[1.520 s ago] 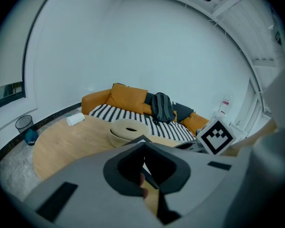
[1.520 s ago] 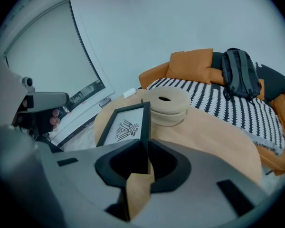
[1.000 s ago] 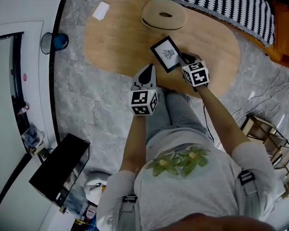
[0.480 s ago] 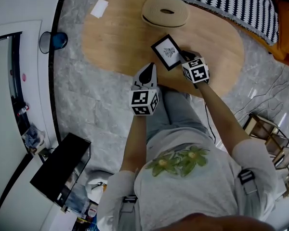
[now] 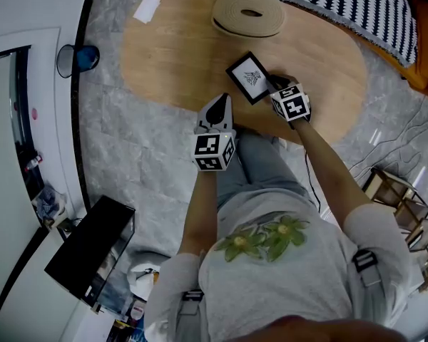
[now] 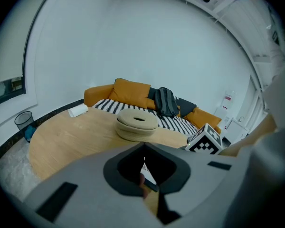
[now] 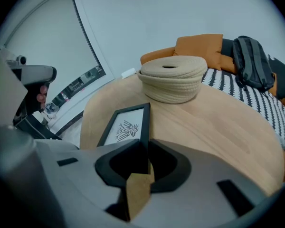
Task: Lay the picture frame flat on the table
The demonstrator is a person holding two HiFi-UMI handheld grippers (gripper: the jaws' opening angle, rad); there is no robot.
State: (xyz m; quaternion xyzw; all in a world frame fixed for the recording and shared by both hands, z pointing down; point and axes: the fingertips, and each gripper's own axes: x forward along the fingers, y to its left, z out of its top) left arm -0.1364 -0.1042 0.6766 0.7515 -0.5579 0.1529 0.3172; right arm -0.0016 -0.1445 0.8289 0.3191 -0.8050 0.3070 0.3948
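The black picture frame (image 5: 249, 77) with a white print is on the oval wooden table (image 5: 178, 55), near its front edge. In the right gripper view the frame (image 7: 126, 125) slopes at a low tilt, and its brown back stand (image 7: 137, 194) shows below the jaws. My right gripper (image 5: 272, 87) is shut on the frame's right edge (image 7: 145, 127). My left gripper (image 5: 220, 100) hovers at the table's front edge, left of the frame and apart from it. Its jaws are shut (image 6: 143, 148) with nothing between them.
A round woven basket (image 5: 248, 13) stands behind the frame. A white roll (image 5: 147, 8) lies at the table's far left. A striped sofa (image 5: 357, 6) runs along the back. On the floor are a bin (image 5: 77, 59), a black box (image 5: 93, 248) and a wooden rack (image 5: 399, 205).
The view has shifted a little. The right gripper keeps its hold on the frame in about the same place. The left gripper has not moved.
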